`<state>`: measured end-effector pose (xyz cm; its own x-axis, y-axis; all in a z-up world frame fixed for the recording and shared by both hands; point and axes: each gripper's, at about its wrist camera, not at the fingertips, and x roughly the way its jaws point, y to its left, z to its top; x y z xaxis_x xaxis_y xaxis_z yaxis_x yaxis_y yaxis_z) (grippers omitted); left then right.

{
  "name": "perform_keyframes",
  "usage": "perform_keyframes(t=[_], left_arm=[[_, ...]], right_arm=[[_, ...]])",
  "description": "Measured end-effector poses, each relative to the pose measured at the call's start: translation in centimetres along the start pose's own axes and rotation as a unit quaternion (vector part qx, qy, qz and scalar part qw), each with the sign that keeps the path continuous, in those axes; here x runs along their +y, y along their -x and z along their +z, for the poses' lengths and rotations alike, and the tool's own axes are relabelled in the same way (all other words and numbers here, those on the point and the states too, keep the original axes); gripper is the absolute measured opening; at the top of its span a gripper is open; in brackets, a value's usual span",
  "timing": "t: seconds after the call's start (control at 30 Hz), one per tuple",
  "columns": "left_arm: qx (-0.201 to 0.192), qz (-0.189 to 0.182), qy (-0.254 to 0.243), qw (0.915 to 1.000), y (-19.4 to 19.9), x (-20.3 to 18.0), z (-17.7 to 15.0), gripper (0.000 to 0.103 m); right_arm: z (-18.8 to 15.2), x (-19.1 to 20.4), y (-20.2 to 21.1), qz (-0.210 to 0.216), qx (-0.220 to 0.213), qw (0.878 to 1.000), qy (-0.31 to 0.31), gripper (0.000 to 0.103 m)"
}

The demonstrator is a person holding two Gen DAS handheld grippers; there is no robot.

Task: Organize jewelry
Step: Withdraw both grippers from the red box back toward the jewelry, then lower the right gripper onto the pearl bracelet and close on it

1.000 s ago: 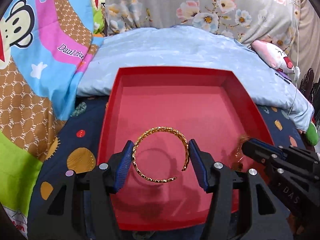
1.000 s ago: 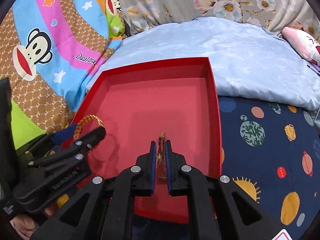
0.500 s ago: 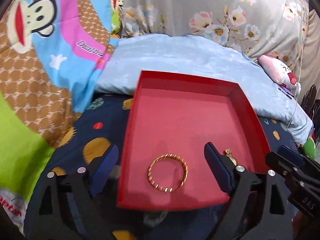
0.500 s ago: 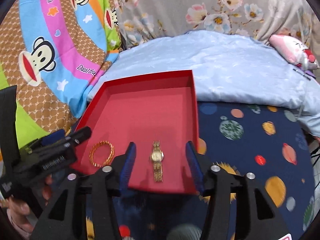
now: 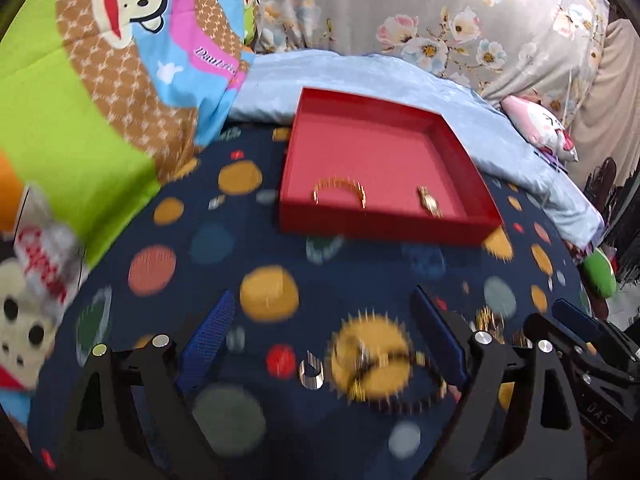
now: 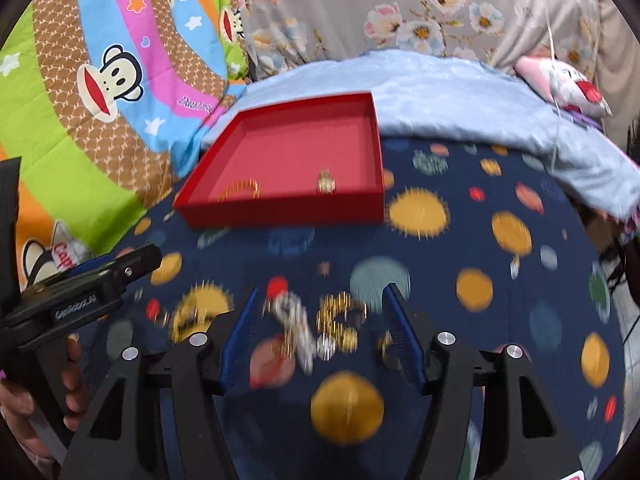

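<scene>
planet bedspread point(image 5: 132, 304) | both hand-held grippers apart, just opened, empty | right view only: silver-gold jewelry heap point(image 6: 320, 328)

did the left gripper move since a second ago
Yes. The left gripper has pulled back from the red tray, its jaws just opened, leaving the gold bangle inside.

A navy bedsheet point(image 5: 360, 272) (dotted with planets) covers the bed; floral curtain point(image 5: 440, 20) far, monkey-print blanket point(image 6: 100, 80) left.

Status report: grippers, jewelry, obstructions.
Left gripper and right gripper open, jaws just opened, holding nothing. Bangle and watch in red tray. Loose jewelry on bedsheet ahead, unobstructed.
</scene>
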<state>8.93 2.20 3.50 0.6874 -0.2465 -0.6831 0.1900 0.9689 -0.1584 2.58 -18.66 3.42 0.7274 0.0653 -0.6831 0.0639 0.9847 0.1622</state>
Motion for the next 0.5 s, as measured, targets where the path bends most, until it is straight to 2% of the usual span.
perform_keyframes(t=[0.1,0.27,0.4,0.5], left_arm=[[0.013,-0.008,-0.001,0.9999,0.5,-0.3,-2.3,0.087],[0.019,-0.002,-0.015,0.9997,0.9,-1.1,-5.2,0.087],[0.022,-0.008,-0.022,0.9995,1.0,-1.7,-6.4,0.087],[0.024,-0.014,-0.014,0.9995,0.9,-1.5,-6.4,0.087]], right_arm=[[-2.1,-0.4,0.3,0.003,0.016,1.000,-0.018,0.062],[-4.6,-1.1,0.5,0.002,0.033,0.999,-0.034,0.062],[-5.6,-1.1,0.3,0.002,0.042,0.998,-0.036,0.061],[-5.4,-0.6,0.5,0.006,0.032,0.999,-0.027,0.059]])
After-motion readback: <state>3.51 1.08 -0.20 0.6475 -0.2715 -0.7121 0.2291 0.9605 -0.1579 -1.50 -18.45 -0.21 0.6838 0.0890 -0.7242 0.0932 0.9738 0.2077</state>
